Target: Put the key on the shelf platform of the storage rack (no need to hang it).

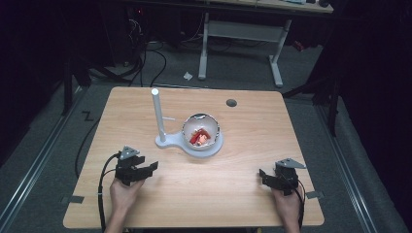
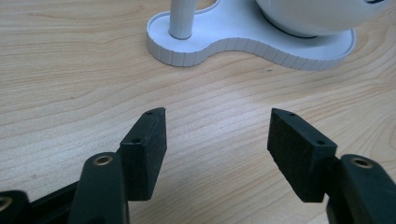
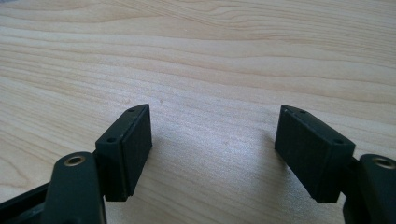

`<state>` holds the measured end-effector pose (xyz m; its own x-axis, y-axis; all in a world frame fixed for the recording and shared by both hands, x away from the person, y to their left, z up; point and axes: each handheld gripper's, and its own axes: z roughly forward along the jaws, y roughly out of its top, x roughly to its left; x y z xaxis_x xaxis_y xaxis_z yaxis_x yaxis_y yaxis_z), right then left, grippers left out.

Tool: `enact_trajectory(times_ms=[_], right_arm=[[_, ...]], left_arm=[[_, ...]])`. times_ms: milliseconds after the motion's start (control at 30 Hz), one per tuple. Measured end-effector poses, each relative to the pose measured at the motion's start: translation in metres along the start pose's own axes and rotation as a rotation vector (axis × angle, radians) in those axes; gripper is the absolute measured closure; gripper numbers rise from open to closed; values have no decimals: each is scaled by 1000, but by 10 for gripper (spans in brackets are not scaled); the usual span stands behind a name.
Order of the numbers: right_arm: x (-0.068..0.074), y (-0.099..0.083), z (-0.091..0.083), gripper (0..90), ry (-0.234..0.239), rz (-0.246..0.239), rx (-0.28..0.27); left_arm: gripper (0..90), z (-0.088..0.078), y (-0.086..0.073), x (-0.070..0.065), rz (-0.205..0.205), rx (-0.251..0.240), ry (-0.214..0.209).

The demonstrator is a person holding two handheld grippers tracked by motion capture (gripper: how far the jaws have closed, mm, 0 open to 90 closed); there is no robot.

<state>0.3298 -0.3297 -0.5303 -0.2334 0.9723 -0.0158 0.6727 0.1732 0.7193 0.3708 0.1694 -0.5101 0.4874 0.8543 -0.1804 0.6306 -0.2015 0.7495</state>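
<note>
A white stand with an upright white post sits mid-table; its base carries a round white bowl with red pieces inside. My left gripper rests near the front left of the table, jaws open and empty, pointing toward the stand. In the left gripper view the stand's base and post lie just beyond my left gripper. My right gripper sits at the front right, open and empty. In the right gripper view my right gripper has bare wood between its jaws.
The wooden table has a dark round hole near its far edge. Beyond it are a white desk frame and cables on the grey floor. A cable trails from the left gripper over the table's front.
</note>
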Motion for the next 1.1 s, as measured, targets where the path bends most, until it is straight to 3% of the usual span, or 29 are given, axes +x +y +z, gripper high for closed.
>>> enact_trajectory(times_ms=[333, 767, 867, 1100], right_arm=[[0, 0, 0, 276, 0, 0, 0], [0, 0, 0, 275, 2, -9, -2], [0, 0, 0, 275, 2, -9, -2], [0, 0, 0, 275, 2, -8, -2]], left_arm=[[381, 10, -6, -3, 44, 15, 67], [357, 23, -12, -8, 77, 13, 121], [336, 27, -14, -10, 106, 19, 143], [275, 27, -14, -10, 90, 25, 156]])
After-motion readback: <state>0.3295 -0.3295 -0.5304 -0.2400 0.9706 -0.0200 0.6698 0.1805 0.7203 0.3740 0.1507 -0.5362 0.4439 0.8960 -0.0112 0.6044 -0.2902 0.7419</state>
